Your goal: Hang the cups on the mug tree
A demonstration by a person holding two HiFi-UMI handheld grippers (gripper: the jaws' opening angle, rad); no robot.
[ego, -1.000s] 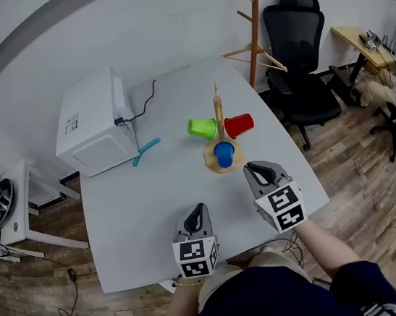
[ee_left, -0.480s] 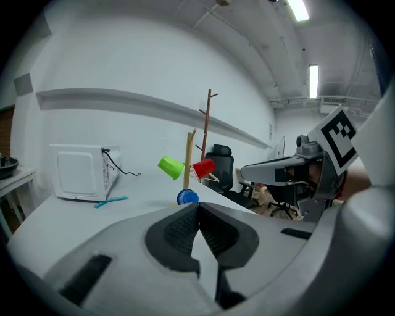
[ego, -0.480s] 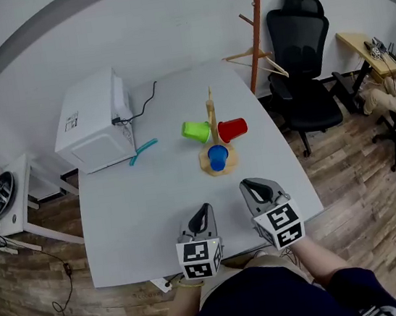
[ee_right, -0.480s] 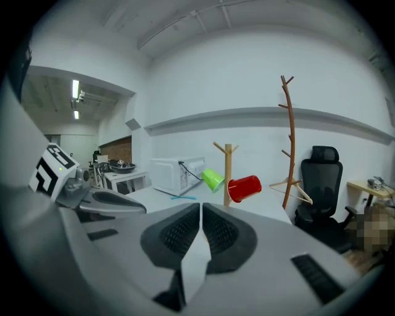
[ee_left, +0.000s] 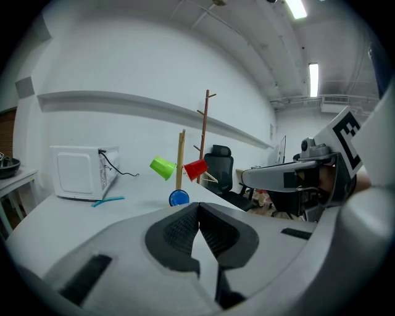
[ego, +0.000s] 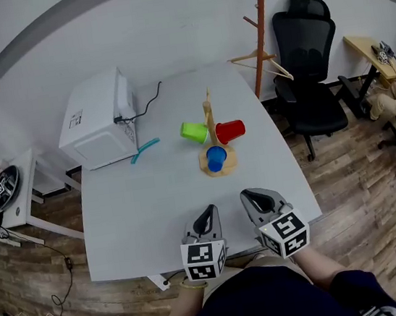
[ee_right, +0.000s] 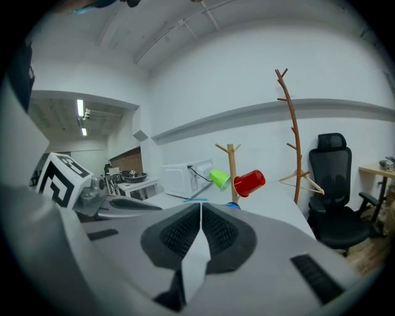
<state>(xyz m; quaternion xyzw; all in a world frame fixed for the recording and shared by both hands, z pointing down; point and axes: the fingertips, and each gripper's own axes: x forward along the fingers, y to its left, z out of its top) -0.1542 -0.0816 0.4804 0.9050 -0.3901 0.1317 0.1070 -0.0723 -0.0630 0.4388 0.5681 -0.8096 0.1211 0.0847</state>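
Both grippers hang over the near edge of the white table (ego: 127,222), side by side and apart from each other, and both are empty. The left gripper (ee_left: 198,213) has its jaws pressed together, ribbed pads meeting along a thin line with nothing between them. The right gripper (ee_right: 200,213) stands the same way, its pads closed on each other and holding nothing. The mug tree (ego: 211,133) stands upright toward the far middle of the table, well apart from both sets of jaws and straight ahead of them; from the left gripper view it sits a little left of the jaw line, from the right gripper view a little right of it. A green cup (ego: 194,131) hangs tilted on the tree's left side, and a red cup (ego: 230,131) hangs tilted on its right side at about the same height. A blue cup (ego: 215,158) sits low on the near side, over the tree's round wooden base; whether it hangs from a peg or rests on the base cannot be told. At the table's far left stands a white appliance (ego: 97,119) with a black cable, and a teal tool (ego: 144,151) lies just beside it. Beyond the table's far right corner are a wooden coat stand (ego: 261,20) and a black office chair (ego: 308,58).
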